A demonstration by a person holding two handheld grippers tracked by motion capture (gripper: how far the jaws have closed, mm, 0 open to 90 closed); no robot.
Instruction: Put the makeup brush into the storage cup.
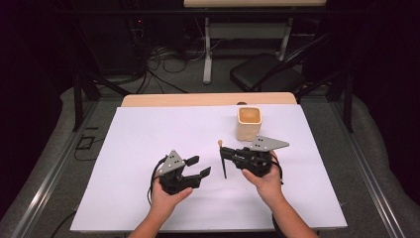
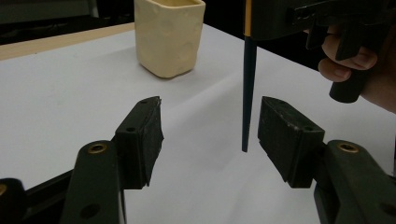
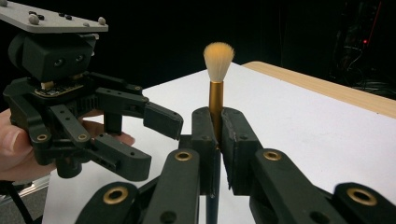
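Note:
My right gripper (image 1: 227,154) (image 3: 218,116) is shut on a makeup brush (image 1: 223,167) (image 3: 218,58) and holds it upright, its orange bristles on top and its dark tapered handle (image 2: 248,93) pointing down at the white sheet. My left gripper (image 1: 199,166) (image 2: 212,109) is open with nothing between its pads. It faces the brush from the left, and the handle stands just in front of its right pad without touching. In the right gripper view the left gripper (image 3: 161,148) shows at the left, held in a hand. A cream cup (image 1: 248,130) (image 2: 169,37) stands upright behind the brush.
A white sheet (image 1: 148,144) covers most of the table, with a wooden edge (image 1: 198,99) at the far side. Beyond the table are a black chair (image 1: 267,72), a table frame and cables on the floor. Metal rails run along both sides.

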